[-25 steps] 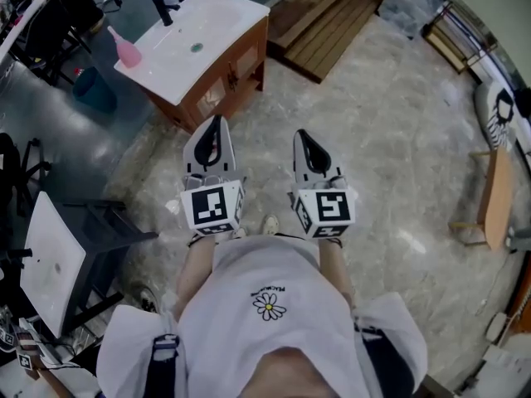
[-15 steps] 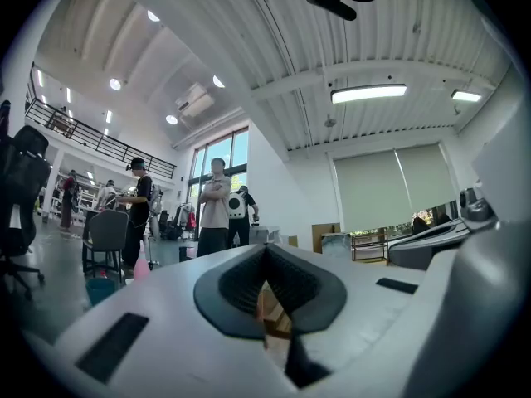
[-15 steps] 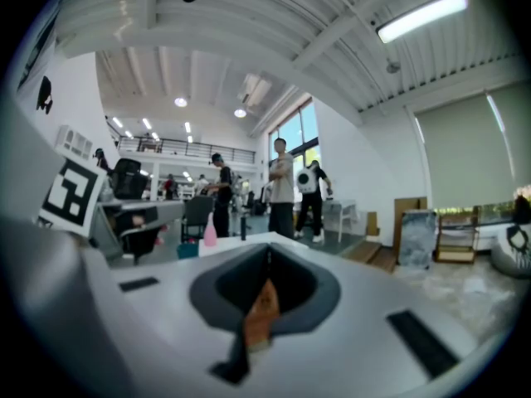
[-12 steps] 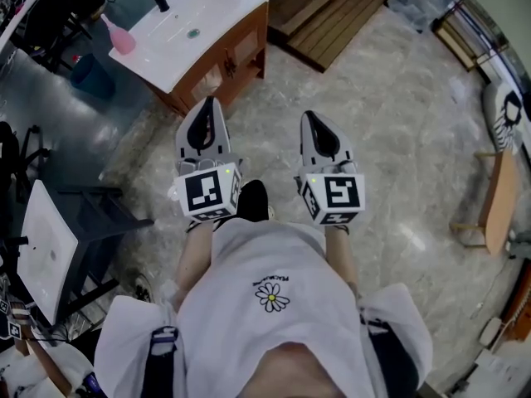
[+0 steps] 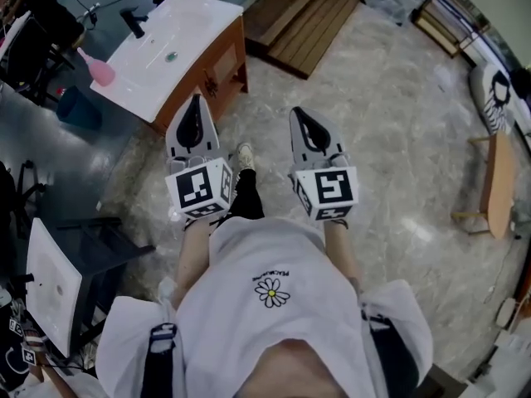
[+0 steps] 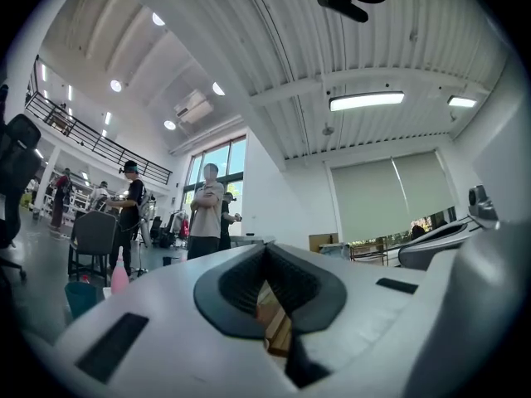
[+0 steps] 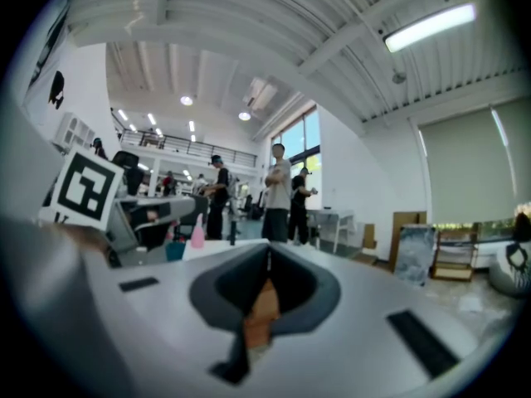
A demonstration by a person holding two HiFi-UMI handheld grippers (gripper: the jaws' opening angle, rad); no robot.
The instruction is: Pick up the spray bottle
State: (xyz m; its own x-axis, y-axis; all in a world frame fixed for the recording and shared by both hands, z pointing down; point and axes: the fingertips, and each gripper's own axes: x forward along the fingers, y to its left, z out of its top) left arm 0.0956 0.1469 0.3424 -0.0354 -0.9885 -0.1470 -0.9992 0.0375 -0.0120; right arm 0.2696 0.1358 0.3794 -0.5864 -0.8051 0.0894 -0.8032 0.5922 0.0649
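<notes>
The pink plastic spray bottle [image 5: 100, 70] stands at the left corner of the white sink-cabinet tabletop [image 5: 195, 31]. The left gripper [image 5: 197, 99] and right gripper [image 5: 297, 113] hover short of it, fingers together, holding nothing.

Spray bottle [image 5: 100, 70] pink; sink top [image 5: 187, 19] white, cabinet [image 5: 217, 71] brown; floor [image 5: 390, 139] grey marbled; shirt [image 5: 249, 255] white w/ daisy
</notes>
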